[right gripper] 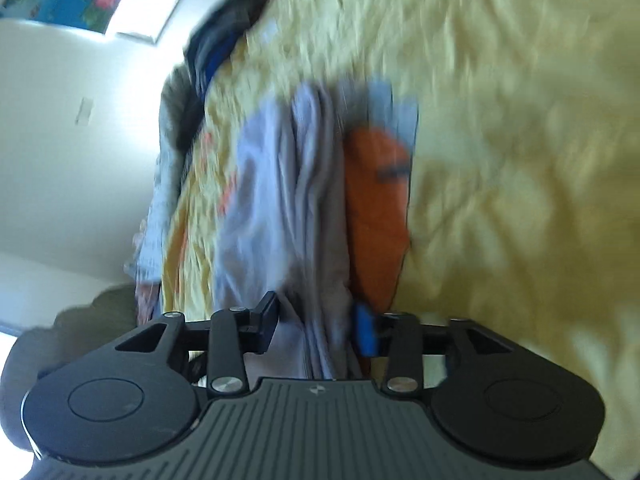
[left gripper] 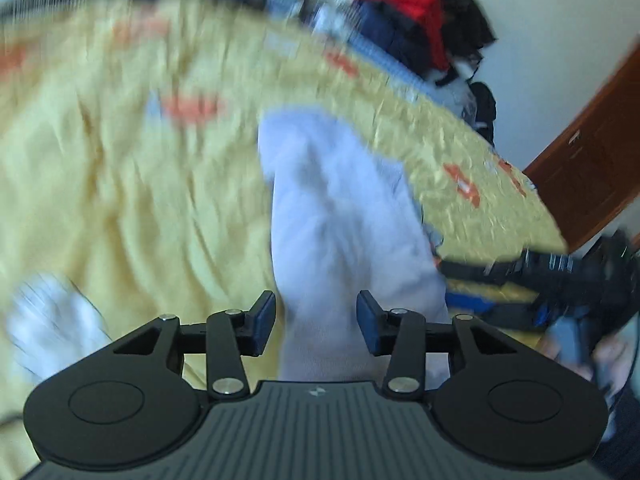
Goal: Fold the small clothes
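Observation:
A pale lavender garment [left gripper: 340, 220] lies on a yellow bedspread [left gripper: 120, 160], crumpled lengthwise. My left gripper [left gripper: 316, 322] hovers over its near end, jaws apart, and the pads do not press the cloth. In the right wrist view the same garment [right gripper: 280, 200] is bunched in folds that run straight into my right gripper [right gripper: 316, 328], whose pads close on the cloth. An orange piece [right gripper: 376, 208] with a light blue edge lies against the garment's right side. The picture is blurred in both views.
A pile of red, navy and dark clothes [left gripper: 408, 20] sits at the bed's far edge. A white cloth [left gripper: 44, 320] lies near left. The other gripper and a hand [left gripper: 580, 280] show at right, before a wooden door [left gripper: 592, 168]. Dark clothes [right gripper: 224, 40] sit at the bedspread's [right gripper: 520, 160] edge.

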`<state>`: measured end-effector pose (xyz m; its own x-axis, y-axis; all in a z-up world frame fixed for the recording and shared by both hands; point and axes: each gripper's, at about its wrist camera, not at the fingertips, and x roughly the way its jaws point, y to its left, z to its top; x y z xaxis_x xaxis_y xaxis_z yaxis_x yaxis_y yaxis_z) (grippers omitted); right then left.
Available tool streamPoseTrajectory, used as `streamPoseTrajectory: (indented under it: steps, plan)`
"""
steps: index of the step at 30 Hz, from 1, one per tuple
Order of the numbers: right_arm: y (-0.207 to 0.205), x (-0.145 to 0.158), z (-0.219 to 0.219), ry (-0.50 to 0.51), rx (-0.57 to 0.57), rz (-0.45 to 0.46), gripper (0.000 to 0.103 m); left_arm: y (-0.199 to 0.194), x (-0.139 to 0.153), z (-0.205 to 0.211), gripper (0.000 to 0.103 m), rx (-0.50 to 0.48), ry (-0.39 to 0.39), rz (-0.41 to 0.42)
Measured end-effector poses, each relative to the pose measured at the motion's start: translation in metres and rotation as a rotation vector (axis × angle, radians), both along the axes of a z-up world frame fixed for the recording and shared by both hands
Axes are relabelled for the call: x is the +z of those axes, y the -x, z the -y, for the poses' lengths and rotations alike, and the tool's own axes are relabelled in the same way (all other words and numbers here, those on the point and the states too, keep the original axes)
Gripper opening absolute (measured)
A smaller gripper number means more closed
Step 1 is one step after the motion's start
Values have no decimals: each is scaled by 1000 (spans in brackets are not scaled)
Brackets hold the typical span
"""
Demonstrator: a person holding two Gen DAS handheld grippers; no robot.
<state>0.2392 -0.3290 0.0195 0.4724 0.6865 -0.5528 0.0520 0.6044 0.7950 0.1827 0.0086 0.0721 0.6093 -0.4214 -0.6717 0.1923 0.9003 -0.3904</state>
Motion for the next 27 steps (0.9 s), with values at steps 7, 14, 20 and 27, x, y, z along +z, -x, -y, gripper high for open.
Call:
streamPoseTrajectory:
  steps: [7,14,20,27]
  plan:
    - [-61,42,-25,-122,32,116,66,18,5,72,64,-229,-235,242]
    - [-134,-4,-62,10,29,-9,39,18,-32,96,67,-234,-355,236]
    - [-117,0,-51,67,-11,-24,28,13,-30,98,71,-238,-337,217]
    - [-39,34,-50,-21,127,102,66,16,-32,100,71,-237,-342,224]
